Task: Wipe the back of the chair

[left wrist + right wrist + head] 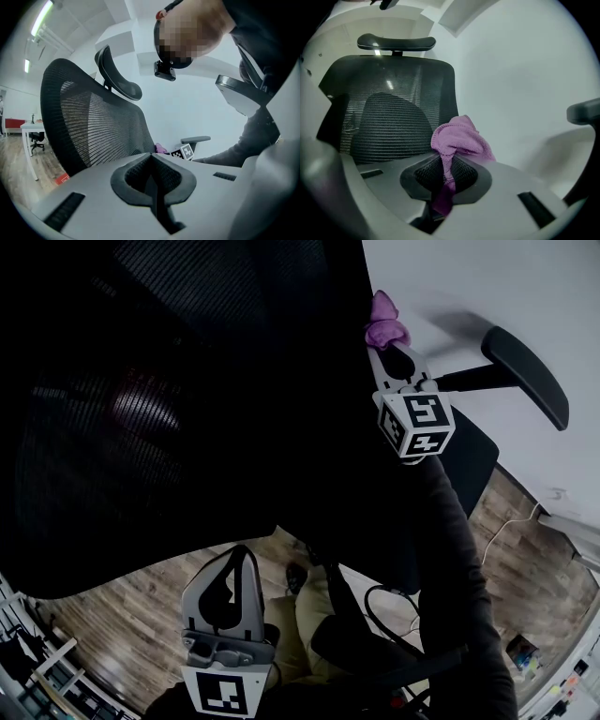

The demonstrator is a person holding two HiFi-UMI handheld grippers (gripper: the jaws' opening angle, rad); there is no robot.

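— Where does the chair back (389, 112) sit?

— Straight ahead of the right gripper (447, 161). It is a black woven mesh panel in a dark frame with rounded corners, and a denser, dome-shaped patch shows through the lower part of the mesh. A curved, padded headrest (396, 42) stands on a stem above it.

— And the cloth?

— The purple cloth (459, 138) is soft, nubbly and bunched into folds. The right gripper's jaws pinch its lower part, so the bulk bulges out above the tips and a strip hangs down between the ribbed dark pads. In the head view the bunch lies at the right edge of the mesh; I can't tell if it touches.

— What about the other claw?

— The left gripper (234, 563) is low, in front of the mesh's bottom edge. Its pale grey fingers arch together and meet at the tips, with nothing between them.

— Anything around it?

— A smooth black armrest (525, 371) juts out to the right against a white wall, and wood-plank floor (141, 606) lies below.
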